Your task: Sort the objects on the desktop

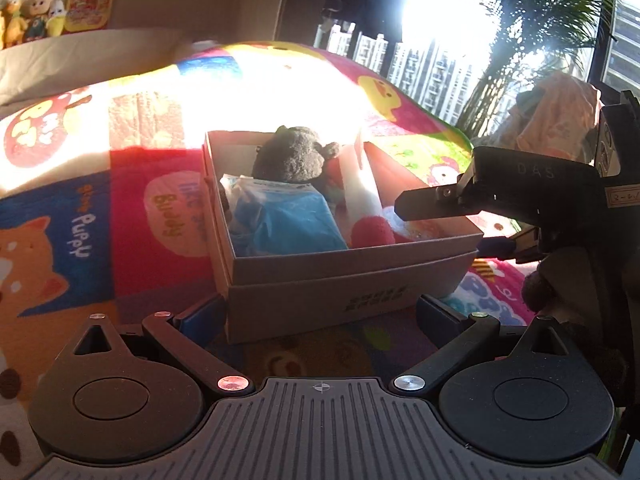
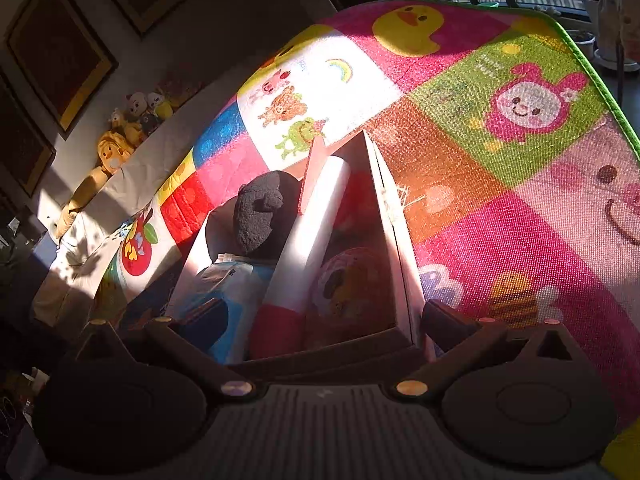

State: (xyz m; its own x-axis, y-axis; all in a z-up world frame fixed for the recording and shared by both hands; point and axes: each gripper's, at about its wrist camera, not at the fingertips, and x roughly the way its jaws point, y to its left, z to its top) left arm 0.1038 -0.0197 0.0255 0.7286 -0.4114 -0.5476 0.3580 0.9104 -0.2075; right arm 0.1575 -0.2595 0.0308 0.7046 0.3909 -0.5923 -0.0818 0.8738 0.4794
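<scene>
An open cardboard box (image 1: 352,258) stands on the play mat. In it lie a dark plush toy (image 1: 292,156), a blue packet (image 1: 288,220) and a white roll with a red end (image 1: 362,192). My left gripper (image 1: 318,316) is open just in front of the box's near wall, with nothing held. My right gripper (image 1: 452,224) reaches in from the right over the box's right rim, its jaws wide apart and empty. In the right wrist view my right gripper (image 2: 326,320) hangs open over the box (image 2: 396,232), above the white roll (image 2: 308,240), the dark plush (image 2: 260,208) and the blue packet (image 2: 232,284).
The colourful cartoon play mat (image 2: 500,184) spreads around the box, with a green edge at far right. Plush toys (image 1: 32,16) line a sofa back. Bright windows and a palm plant (image 1: 536,40) are behind. Pale clothing (image 1: 560,112) hangs at right.
</scene>
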